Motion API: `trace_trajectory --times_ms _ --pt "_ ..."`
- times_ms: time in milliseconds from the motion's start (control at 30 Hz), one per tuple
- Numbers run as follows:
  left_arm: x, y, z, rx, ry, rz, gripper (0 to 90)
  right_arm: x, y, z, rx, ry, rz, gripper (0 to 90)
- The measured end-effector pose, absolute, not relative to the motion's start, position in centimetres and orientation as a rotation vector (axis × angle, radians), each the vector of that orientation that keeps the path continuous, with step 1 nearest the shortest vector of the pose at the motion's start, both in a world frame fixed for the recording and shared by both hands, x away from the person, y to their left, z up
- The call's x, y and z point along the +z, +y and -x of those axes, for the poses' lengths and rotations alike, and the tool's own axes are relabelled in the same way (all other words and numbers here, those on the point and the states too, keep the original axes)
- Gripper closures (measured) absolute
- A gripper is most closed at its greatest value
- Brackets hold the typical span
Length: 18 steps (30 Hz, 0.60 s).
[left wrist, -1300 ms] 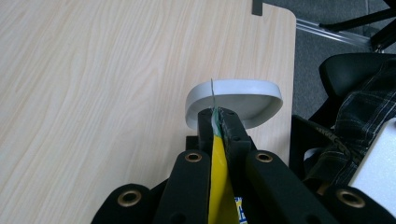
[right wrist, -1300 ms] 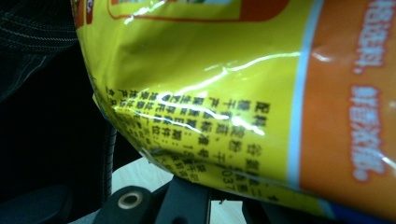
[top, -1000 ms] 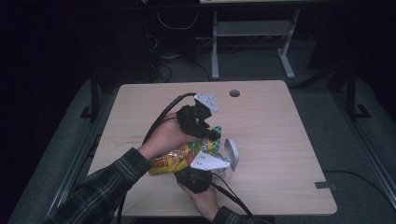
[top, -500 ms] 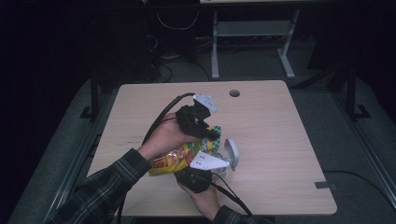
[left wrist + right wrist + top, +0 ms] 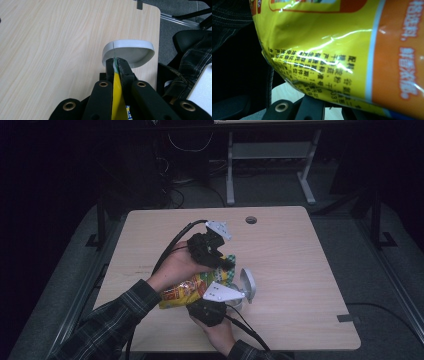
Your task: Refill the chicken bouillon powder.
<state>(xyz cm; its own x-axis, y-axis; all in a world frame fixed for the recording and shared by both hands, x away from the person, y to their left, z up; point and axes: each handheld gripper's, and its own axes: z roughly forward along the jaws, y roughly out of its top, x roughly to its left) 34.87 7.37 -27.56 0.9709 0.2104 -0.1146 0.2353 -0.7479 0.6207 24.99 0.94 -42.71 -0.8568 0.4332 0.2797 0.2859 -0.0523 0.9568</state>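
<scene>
On the left of the high view, dark grey carpet runs beside a metal rail (image 5: 82, 285) that flanks the table (image 5: 300, 270), a pale wood-grain top with rounded corners. A person's plaid sleeve (image 5: 107, 325) comes in from the lower left, and that hand carries the left claw (image 5: 226, 265), clenched on the top edge of a yellow snack bag (image 5: 192, 287); in the left gripper view the yellow film is pinched flat between the two black jaws. The bag is lifted over the near middle of the table, between the two hands. Just right of it, the right claw (image 5: 222, 304) sits under its grey three-cornered plate; its jaws are closed, and in the right gripper view the bag's printed face hangs right over them, though the pinch itself is hidden. A small white bowl (image 5: 247, 285) rests on its side on the table, just beside both claws. Farther back, a round cable hole (image 5: 251, 220) sits near the far edge. Beyond the table, the room is dim, with tangled cables (image 5: 190, 150) and a grey desk frame (image 5: 272, 155) on the floor. At the right near corner, a strip of tape (image 5: 347, 318) lies on the wood.
</scene>
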Motion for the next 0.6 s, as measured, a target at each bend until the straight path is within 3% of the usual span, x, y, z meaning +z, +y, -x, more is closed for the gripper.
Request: trace_trajectory --times_ms 600 --pt "-27.62 7.29 -34.87 -0.05 0.312 -2.444 89.4 -42.75 0.97 -25.0 2.058 2.083 -0.803 89.7"
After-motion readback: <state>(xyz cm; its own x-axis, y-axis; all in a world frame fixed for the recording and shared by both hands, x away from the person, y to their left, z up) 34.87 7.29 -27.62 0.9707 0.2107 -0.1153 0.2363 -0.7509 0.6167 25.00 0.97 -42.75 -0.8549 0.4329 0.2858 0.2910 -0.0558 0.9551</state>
